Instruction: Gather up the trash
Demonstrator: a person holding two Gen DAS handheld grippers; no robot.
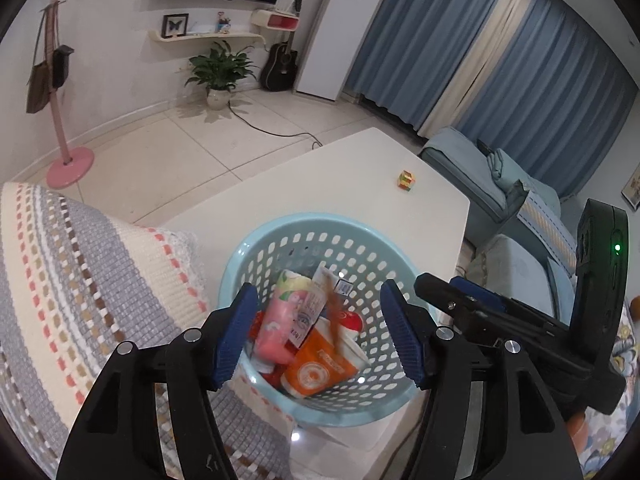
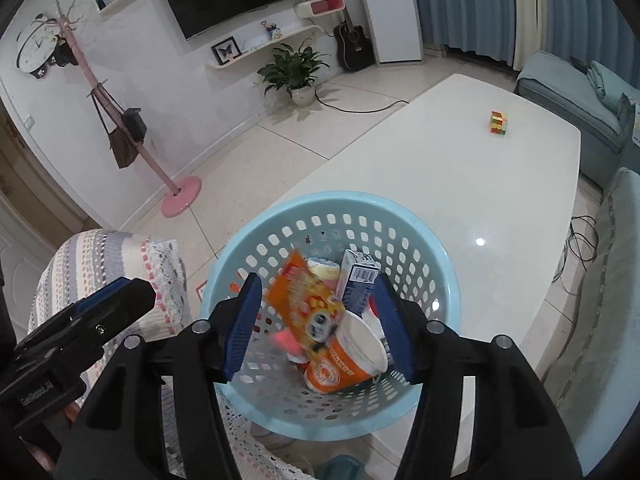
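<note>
A light blue perforated basket (image 1: 360,236) (image 2: 432,240) stands on the near end of a white table (image 1: 344,172) (image 2: 460,168). It holds a pink bottle (image 1: 276,320), an orange cup (image 1: 320,368) (image 2: 344,364), a small carton (image 2: 358,280) and other trash. An orange snack packet (image 2: 308,304) is blurred in the air between the right gripper's fingers, over the basket. My left gripper (image 1: 320,340) is open and empty above the basket. My right gripper (image 2: 316,324) is open above the basket, and shows in the left wrist view (image 1: 452,292).
A colourful cube (image 1: 406,181) (image 2: 498,122) sits at the table's far end. A striped woven cushion (image 1: 80,280) (image 2: 108,264) lies left of the basket. Blue sofas (image 1: 480,168) (image 2: 568,96) stand to the right. A pink coat stand (image 1: 66,160), a potted plant (image 1: 220,76) and a guitar stand on the tiled floor.
</note>
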